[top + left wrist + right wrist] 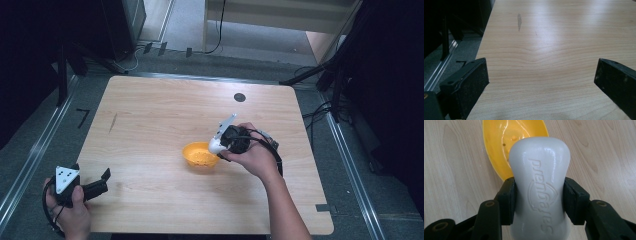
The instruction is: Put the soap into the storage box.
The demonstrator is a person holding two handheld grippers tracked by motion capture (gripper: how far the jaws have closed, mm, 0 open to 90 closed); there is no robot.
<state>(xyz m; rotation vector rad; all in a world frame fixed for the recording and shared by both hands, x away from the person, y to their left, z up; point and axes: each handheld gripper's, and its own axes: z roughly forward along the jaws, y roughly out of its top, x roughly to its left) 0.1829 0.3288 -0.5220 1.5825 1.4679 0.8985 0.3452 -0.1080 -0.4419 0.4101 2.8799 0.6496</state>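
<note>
White bar of soap [539, 187], waisted in shape with raised lettering on its face, sits clamped between the two black jaws of the right gripper [539, 200], which press on its narrow middle from both sides. It hangs above the near rim of the shallow yellow plastic soap dish [499, 147], and I cannot tell whether it touches that rim.

Largest of all is the pale wooden table [150, 115] with rounded corners, a small dark round mark [239, 97] near its far edge and a faint grey smear [519, 21] toward its left side. Near its middle, slightly toward the right, rests the yellow dish [199, 155]. In the high view the right forearm reaches in from the bottom edge toward the table's middle; the right hand [255, 152] wraps the gripper's dark body, which points left and down at the dish, soap end [216, 145] just at the dish's right rim.

At the table's near left corner the left hand [70, 210] holds the left gripper [102, 180] low, pointing right across the table's edge. Its black jaws stand wide apart over bare wood with nothing between them.
</note>
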